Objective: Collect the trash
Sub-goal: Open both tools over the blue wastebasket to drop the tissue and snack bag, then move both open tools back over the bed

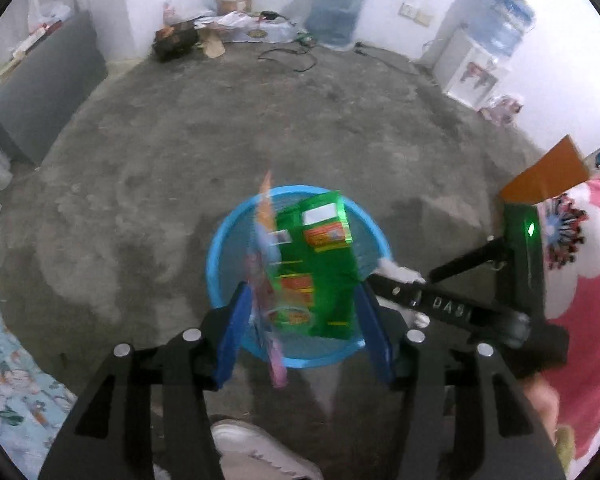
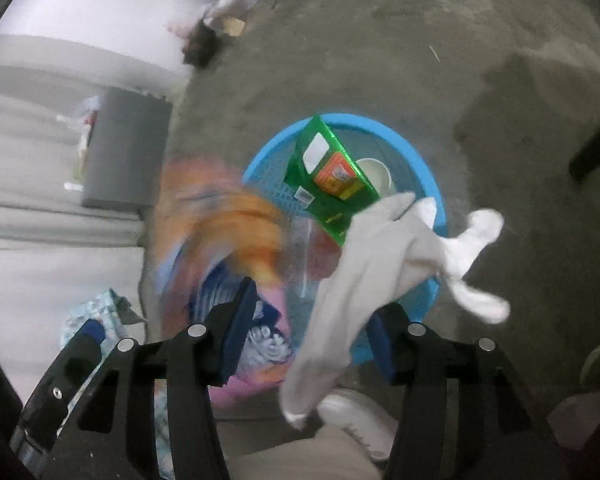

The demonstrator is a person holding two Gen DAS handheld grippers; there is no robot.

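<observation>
bare grey concrete floor [image 1: 220, 128], patchy. left wrist view, left to right: floral fabric [image 1: 4, 360] at the lower left edge, grey cabinet [image 1: 44, 88] against the left wall, a pile of bags and paper [image 1: 228, 28] along the far wall, a water jug [image 1: 336, 8], then a white dispenser [image 1: 476, 68] with a bottle on top at the right. wide open floor between the far wall and the blue mesh basket [image 1: 220, 256], which stands on the floor directly below both grippers.

left gripper [image 1: 304, 320]: blue pads spread wide, nothing clamped. a green packet [image 1: 320, 264] and an orange-pink wrapper [image 1: 266, 248], both motion-blurred, sit between the pads over the basket mouth; cannot tell if either touches a pad.

right gripper [image 2: 312, 324]: jaws wide apart. a white cloth [image 2: 372, 264] hangs across the gap and over the basket rim [image 2: 424, 168]; looks to touch the right pad, grip unclear. white cup [image 2: 376, 176] inside the basket. blurred wrapper just left of the left pad.
</observation>
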